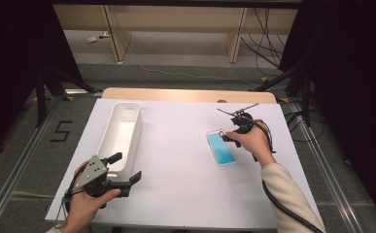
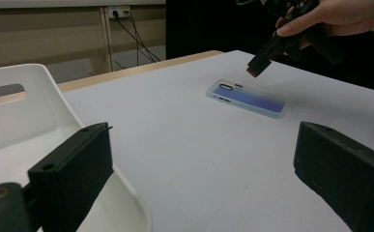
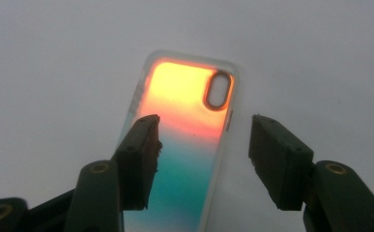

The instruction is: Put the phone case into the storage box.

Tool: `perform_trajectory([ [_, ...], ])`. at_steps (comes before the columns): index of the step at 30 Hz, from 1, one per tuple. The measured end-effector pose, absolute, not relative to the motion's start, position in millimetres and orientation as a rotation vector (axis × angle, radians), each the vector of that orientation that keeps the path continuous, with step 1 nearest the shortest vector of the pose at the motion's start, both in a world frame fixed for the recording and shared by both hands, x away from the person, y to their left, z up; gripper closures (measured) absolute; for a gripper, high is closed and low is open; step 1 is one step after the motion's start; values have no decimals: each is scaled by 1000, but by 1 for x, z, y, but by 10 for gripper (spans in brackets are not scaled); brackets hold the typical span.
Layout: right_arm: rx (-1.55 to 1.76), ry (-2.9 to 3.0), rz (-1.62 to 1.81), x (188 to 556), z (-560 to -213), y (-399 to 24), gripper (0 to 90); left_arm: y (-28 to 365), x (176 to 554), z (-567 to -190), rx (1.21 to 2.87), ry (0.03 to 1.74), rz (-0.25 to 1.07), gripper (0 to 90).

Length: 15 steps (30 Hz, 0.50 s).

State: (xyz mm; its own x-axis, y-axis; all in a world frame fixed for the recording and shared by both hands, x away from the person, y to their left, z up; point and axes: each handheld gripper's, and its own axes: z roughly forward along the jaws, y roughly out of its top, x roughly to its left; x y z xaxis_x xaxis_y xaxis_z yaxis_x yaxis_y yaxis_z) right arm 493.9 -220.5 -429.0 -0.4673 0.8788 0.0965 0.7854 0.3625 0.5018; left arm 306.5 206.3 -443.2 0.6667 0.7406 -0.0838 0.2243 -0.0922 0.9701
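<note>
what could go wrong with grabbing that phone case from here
1. The phone case lies flat on the white table, so the right gripper, open above it, may slip off the thin rim or push it along.
2. In the right gripper view one jaw sits over the case and not beside its edge, so closing may pinch unevenly.
3. The left gripper hangs open beside the white bin, too far off to steady the case.

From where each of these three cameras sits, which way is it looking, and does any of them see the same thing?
High view: above the person's side of the table, looking forward and down; both forearms, left gripper and right gripper show.
Left gripper view: rides the left gripper, looking level across the table past the white bin; its open jaws show, the other hand beyond.
Right gripper view: rides the right gripper, looking down between its parted jaws.
All three share the phone case.
</note>
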Motion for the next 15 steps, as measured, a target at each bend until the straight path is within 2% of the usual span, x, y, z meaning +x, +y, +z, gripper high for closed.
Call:
perform_trajectory([
  [15, 1584, 2499, 545, 505, -440, -220, 548, 207, 306, -443, 1653, 802, 525, 63],
])
